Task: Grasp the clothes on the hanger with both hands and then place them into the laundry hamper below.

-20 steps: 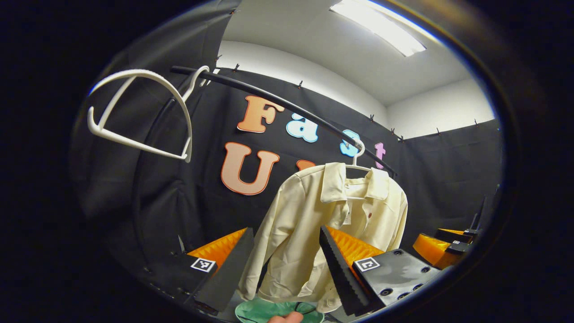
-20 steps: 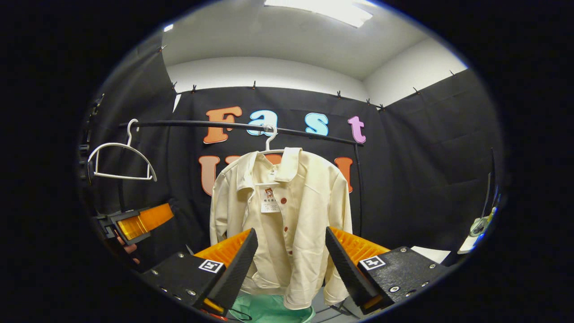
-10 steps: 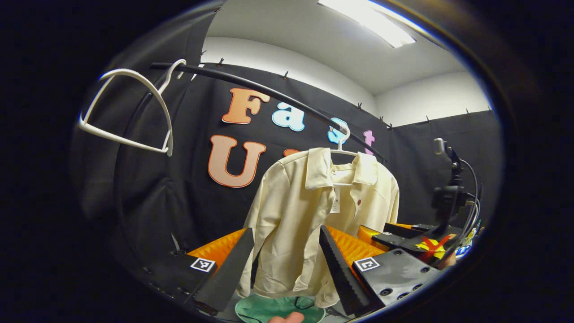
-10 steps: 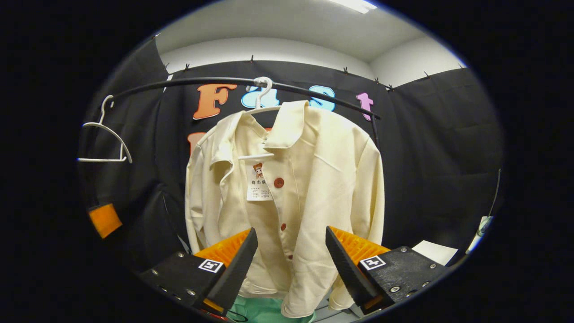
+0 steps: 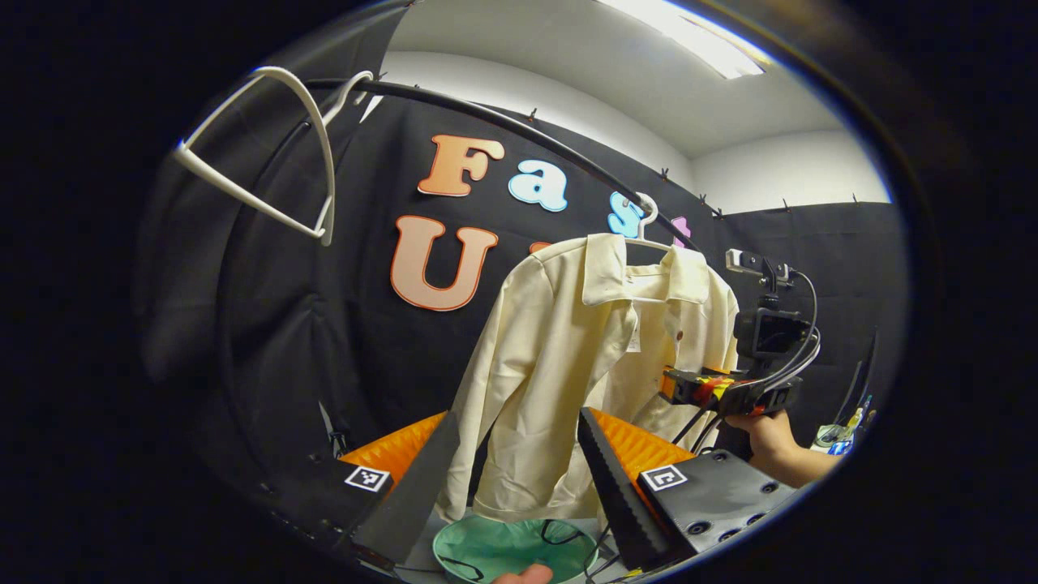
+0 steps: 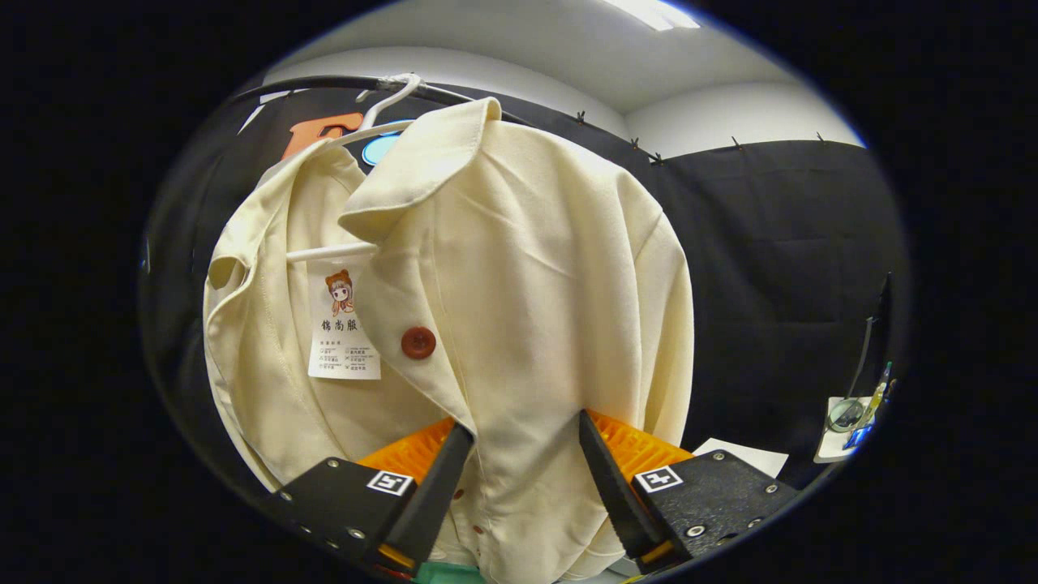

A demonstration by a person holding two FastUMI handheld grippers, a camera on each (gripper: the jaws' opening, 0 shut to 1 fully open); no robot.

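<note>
In the right gripper view the right gripper (image 6: pixel 519 478) is standing with its jaws apart, the front panel of the cream jacket (image 6: pixel 519 268) hanging between the two fingers; whether the pads are touching the cloth cannot be told. The jacket is hanging on a white hanger (image 6: pixel 381 105) hooked over the black rail (image 6: pixel 324 83), a red button (image 6: pixel 418 342) and a paper tag (image 6: pixel 344 328) showing at its open front.

In the left gripper view the left gripper (image 5: pixel 519 478) is also standing wide open, holding nothing, short of the jacket (image 5: pixel 568 365). Below it the green laundry hamper (image 5: pixel 512 551) is sitting under the jacket's hem. Farther off to the right, a hand (image 5: pixel 770 442) is holding the right gripper (image 5: pixel 714 389) up against the jacket's front. An empty white hanger (image 5: pixel 268 146) is hanging at the rail's (image 5: pixel 503 130) near end, well apart from the jacket. Black cloth is covering the walls beneath a white ceiling with a light panel (image 5: pixel 689 36).
</note>
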